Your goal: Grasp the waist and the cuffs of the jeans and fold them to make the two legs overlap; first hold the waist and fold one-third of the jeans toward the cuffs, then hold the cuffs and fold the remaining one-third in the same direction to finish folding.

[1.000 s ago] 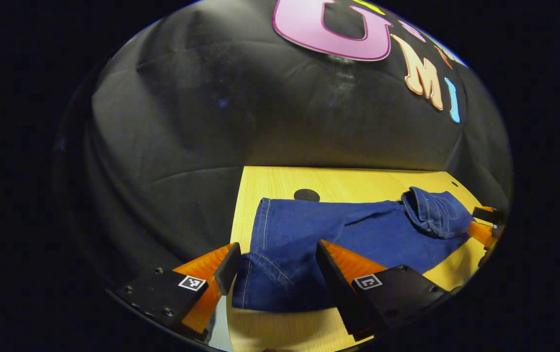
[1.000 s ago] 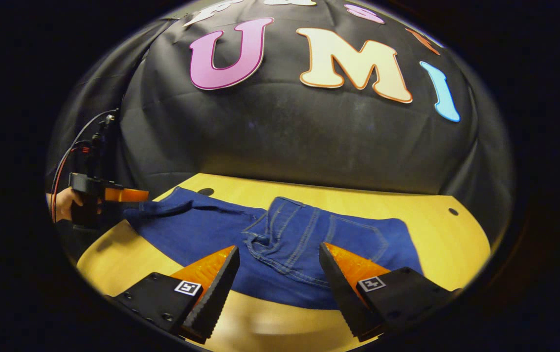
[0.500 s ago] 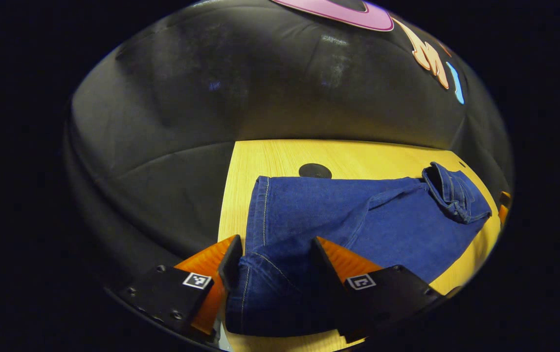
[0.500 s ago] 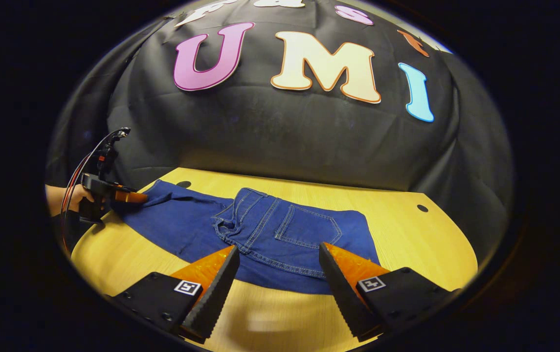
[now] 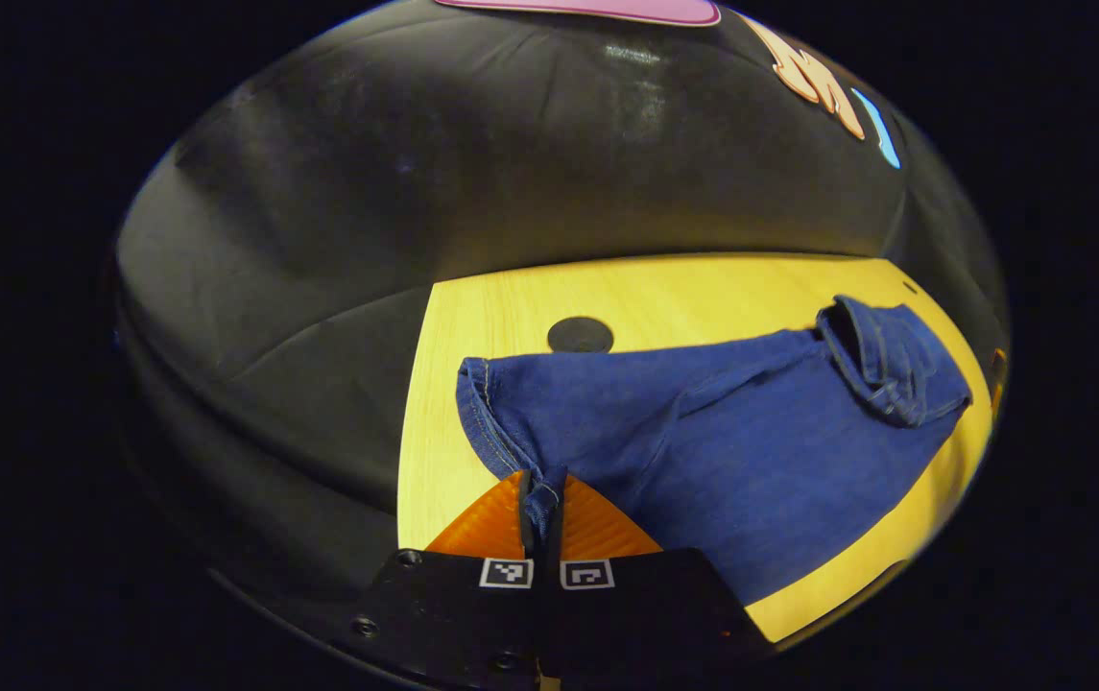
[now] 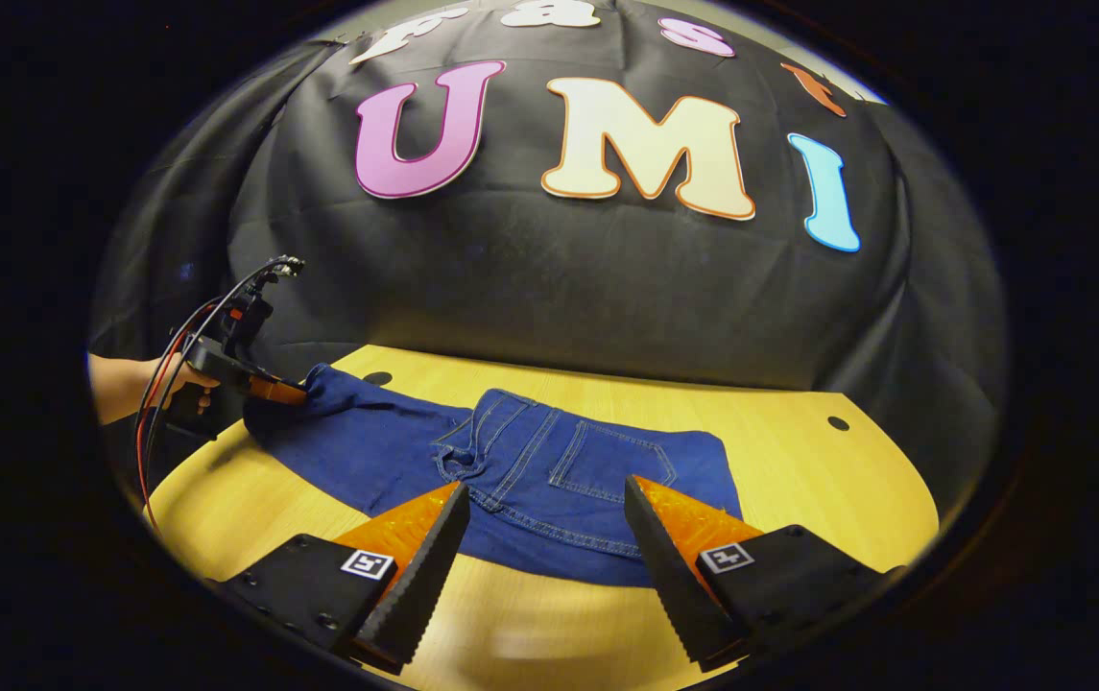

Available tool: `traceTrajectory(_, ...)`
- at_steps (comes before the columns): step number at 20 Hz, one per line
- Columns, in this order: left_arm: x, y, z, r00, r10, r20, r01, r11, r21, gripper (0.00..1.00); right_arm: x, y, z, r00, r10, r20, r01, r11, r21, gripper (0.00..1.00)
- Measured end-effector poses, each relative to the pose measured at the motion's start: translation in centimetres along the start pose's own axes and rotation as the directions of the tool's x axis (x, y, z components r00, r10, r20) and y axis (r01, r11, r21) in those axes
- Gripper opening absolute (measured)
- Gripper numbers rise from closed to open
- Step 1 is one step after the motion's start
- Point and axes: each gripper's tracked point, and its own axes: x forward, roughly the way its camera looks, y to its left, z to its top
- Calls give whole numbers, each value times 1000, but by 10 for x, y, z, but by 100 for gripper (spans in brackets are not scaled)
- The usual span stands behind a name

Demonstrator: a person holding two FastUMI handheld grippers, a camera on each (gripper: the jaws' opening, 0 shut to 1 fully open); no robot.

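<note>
- Left gripper [image 5: 541, 499] now clamping tight on the cuff end [image 5: 511, 432] of the dark blue denim jeans [image 5: 722, 432]; half a second back, hanging wide open around that hem.
- Bunching the cuff up off the flat, so looking like the last third is about to get folded over.
- Waist section [image 6: 568, 461] lying already folded toward the legs, back pocket facing up.
- Right gripper [image 6: 544, 537] hovering wide open just short of the folded waist, gripping nothing.
- Jeans sprawling across the middle of the pale yellow wooden table [image 6: 827, 480], small dark round hole [image 5: 580, 334] near the cuffs.
- Black cloth wall [image 6: 559, 278] wrapping round behind.
</note>
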Motion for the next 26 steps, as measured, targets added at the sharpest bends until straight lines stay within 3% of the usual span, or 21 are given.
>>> traceTrajectory(2,-20,-14,25,999,-17,36,19,999,-44,0,-8,-12,9,1000,9,26,-9,1000,-6,99)
traceTrajectory(4,-44,-15,39,999,4,50,-1,999,-45,0,-16,-23,16,999,25,44,-25,1000,-1,100)
traceTrajectory(7,-71,-50,69,996,3,93,1,999,-42,0,-28,-45,17,998,39,45,-39,999,10,99)
traceTrajectory(11,-93,-123,113,987,-76,142,95,987,-126,0,-47,-81,23,997,45,61,-46,999,24,99)
traceTrajectory(19,-91,-252,158,970,-176,170,191,979,-77,0,-82,-161,27,996,10,94,-15,999,46,99)
traceTrajectory(26,-55,-366,146,966,-233,117,236,971,-19,0,-103,-239,6,996,-45,78,42,998,46,99)
